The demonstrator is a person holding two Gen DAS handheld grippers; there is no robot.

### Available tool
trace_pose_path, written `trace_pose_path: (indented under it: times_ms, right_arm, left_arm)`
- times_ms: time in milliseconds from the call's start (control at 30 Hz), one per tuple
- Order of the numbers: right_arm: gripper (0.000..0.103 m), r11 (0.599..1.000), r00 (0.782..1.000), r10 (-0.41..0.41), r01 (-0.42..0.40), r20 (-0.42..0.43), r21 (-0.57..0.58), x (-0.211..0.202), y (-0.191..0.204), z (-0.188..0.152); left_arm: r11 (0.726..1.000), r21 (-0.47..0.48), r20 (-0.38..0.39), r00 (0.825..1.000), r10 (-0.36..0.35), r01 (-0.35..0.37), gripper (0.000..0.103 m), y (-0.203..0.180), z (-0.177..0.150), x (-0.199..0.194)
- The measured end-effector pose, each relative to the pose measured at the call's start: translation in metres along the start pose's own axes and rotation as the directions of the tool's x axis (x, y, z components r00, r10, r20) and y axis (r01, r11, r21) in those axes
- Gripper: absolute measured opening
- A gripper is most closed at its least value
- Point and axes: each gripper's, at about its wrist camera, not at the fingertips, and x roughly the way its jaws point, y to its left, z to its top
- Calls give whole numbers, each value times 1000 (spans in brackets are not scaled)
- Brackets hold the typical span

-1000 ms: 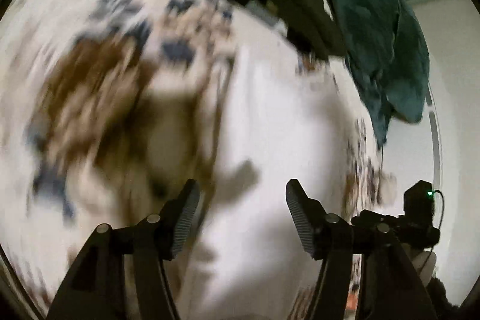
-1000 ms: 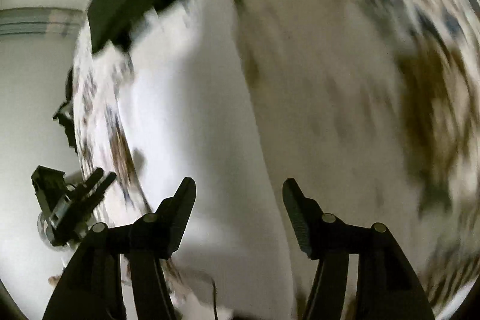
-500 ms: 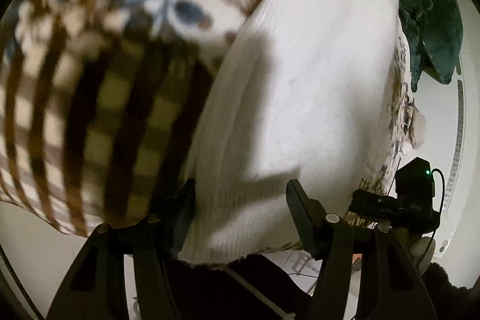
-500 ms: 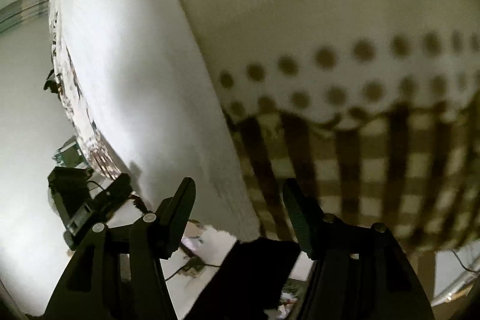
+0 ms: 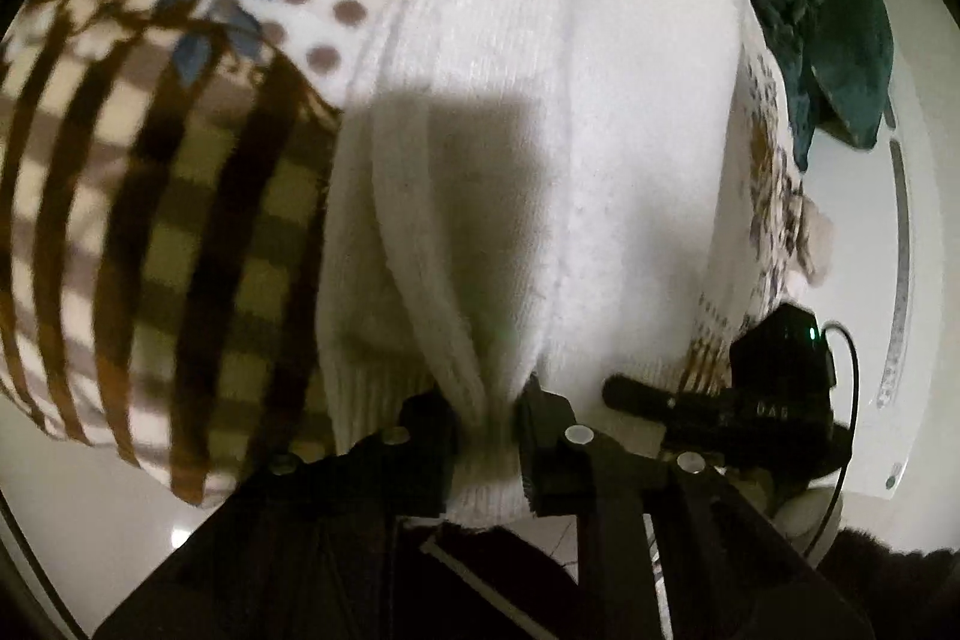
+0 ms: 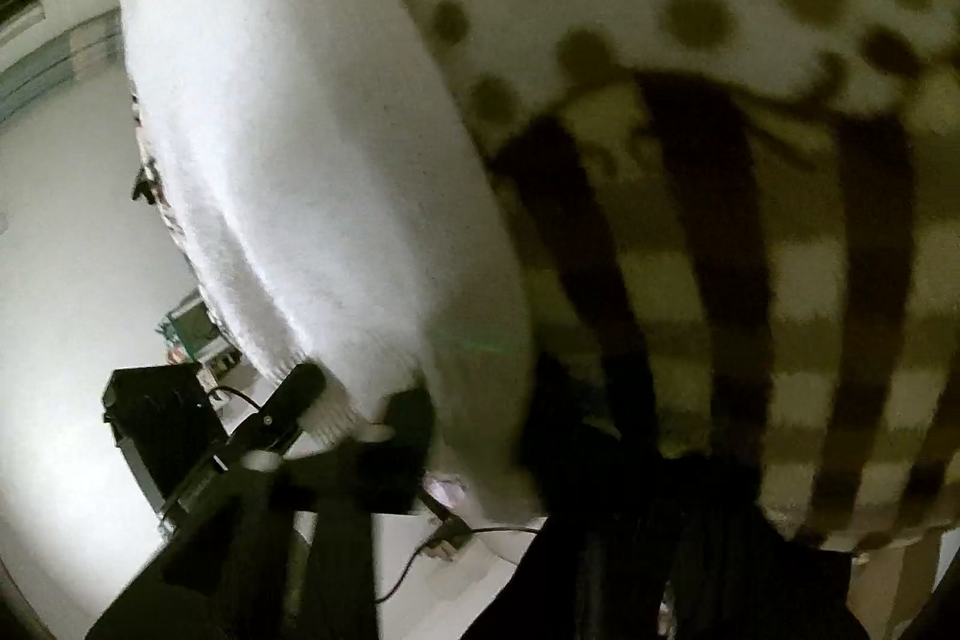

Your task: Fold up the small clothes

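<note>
White ribbed knit fills the space between the jaws of the left gripper (image 5: 489,445), which have just been closing and now pinch the bunched hem of a small white knitted garment (image 5: 558,100). The fabric gathers into folds where the two black pads squeeze it. The right gripper (image 6: 480,436) has likewise just been closing, and its jaws are pressed on the same hem at another point; its view is blurred, but white cloth sits between the dark pads.

The garment lies flat along the near edge of a bed, stretching away from both grippers toward the far side. Beneath it is a fleece blanket (image 5: 150,220) patterned with brown-and-cream checks, brown dots and blue and brown flowers, and it drapes over the near edge of the bed. A dark teal garment (image 5: 840,16) lies at the far right corner of the bed, apart from the white one. Each wrist view shows the other gripper just beside it at the hem. Pale floor (image 5: 90,520) shows below the bed edge.
</note>
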Motion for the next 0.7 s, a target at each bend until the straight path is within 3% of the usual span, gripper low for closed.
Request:
trace_pose_path:
  times_ms: [100,200,267,333,400,467,567,600,633,700]
  right_arm:
    - [13,999,999,1,1,40,-49,-15,9,-13]
    - [13,998,999,-33,35,27,-47,-12,6,-14]
    - [18,998,999,-53,54,2,-19,-11,-6,-8]
    - [35,999,999,-47,48,-21,11,-7,-9,-2]
    - [41,999,999,-37,37,-37,-2,-3,-8,0]
    - [45,999,998,-34,34,-51,-12,7,-9,0]
    - [45,999,998,-30,31,-51,9,13,-7,0]
    - [38,999,999,-35,35,-36,11,12,-3,-3]
    - [17,999,999,-36,36,-24,3,9,-1,-5]
    - [13,999,999,-32,32,-6,-17,1,8,-10]
  left_arm:
    - [999,-29,26,999,-35,36,13,9,-3,-10]
    - [998,-41,11,999,-39,39,14,18,-3,0]
    - [997,-47,-20,998,-57,56,19,25,-1,10]
    - [994,-74,-46,995,-87,83,32,33,2,16]
    - [988,-85,-50,989,-137,132,45,34,4,23]
    - [986,-86,-52,988,-148,144,48,31,4,26]
    - [990,-78,-25,992,-120,118,44,24,1,24]
    - [992,-81,-12,995,-102,101,24,21,-1,21]
    - [992,-83,-11,995,-95,94,14,19,-3,19]
    - [990,-102,14,995,-98,99,13,17,-6,9]
